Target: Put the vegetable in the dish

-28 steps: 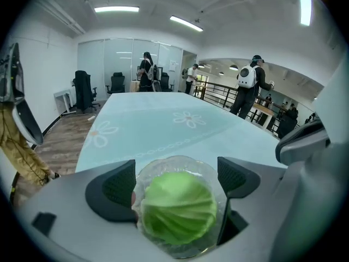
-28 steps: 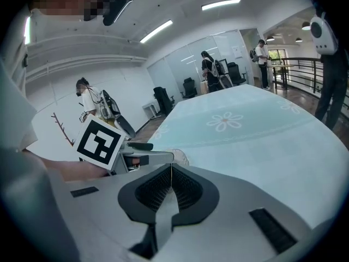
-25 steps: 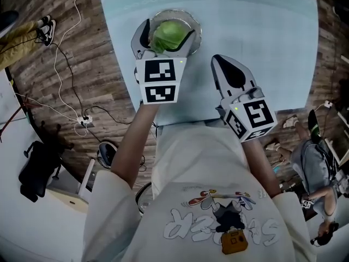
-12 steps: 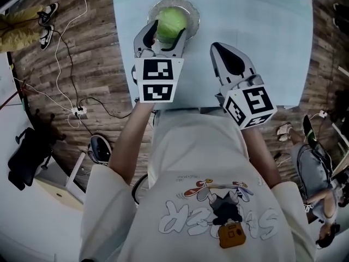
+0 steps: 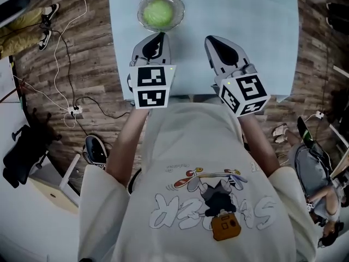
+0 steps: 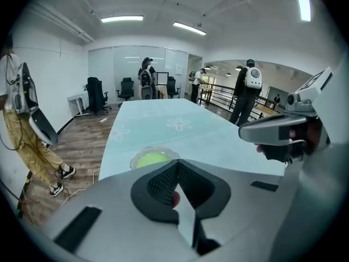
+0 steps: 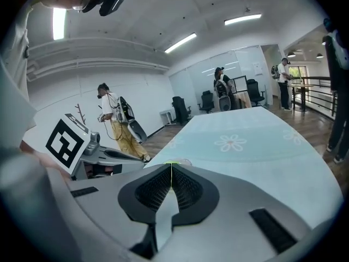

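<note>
Vegetable (image 5: 159, 12) (round, green) in glass dish (image 5: 141, 10); left gripper (image 6: 177, 165) fingers just closed, right gripper (image 7: 171, 168) fingers together, both empty.

The table (image 5: 262, 37) has a pale mint-blue top, with faint white flower prints (image 6: 180, 123) on it, way out ahead of the left gripper (image 5: 158, 37). Sitting right on the top is a glassy-looking round dish (image 5: 180, 7). It's straight ahead of the left gripper's tips but clear of them, and ahead and off to the left of the right gripper (image 5: 212, 41). Both grippers hang over the table's near edge. Underneath is a wood-plank floor (image 5: 71, 86). Out to the left gripper's left, a thin cable (image 5: 61, 59) snakes across the planks to a power strip (image 5: 76, 112).
</note>
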Tool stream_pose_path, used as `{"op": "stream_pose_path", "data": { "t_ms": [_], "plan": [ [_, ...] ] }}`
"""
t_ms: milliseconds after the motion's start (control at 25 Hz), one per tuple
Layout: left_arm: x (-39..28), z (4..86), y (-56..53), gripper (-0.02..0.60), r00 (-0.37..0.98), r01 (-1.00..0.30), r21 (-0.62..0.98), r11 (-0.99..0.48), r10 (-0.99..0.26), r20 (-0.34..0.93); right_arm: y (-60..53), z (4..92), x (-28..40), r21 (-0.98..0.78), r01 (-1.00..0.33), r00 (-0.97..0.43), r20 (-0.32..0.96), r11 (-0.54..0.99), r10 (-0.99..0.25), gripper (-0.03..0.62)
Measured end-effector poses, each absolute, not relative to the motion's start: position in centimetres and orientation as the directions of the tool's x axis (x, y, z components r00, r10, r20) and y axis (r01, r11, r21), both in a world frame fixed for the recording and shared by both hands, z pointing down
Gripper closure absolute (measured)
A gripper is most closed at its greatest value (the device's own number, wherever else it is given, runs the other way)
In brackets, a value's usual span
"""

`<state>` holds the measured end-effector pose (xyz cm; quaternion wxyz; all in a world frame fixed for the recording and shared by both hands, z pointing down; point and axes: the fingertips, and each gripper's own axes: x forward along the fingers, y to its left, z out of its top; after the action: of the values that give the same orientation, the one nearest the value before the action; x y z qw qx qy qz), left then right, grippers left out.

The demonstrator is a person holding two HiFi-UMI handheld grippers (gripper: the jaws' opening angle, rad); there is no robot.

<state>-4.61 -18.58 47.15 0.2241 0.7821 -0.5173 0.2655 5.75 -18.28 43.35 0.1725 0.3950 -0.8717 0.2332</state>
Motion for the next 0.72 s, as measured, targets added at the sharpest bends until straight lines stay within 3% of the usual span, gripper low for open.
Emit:
{"op": "stream_pose_path", "data": {
  "t_ms": [720],
  "plan": [
    [2.0, 40.2, -7.0, 0.574, 0.335, -0.914, 0.038, -0.403, -0.699, 0.631, -12.5, 39.8, 11.2, -0.283, -0.633, -0.753, 0.440, 0.720, -0.489, 0.572]
  ]
}}
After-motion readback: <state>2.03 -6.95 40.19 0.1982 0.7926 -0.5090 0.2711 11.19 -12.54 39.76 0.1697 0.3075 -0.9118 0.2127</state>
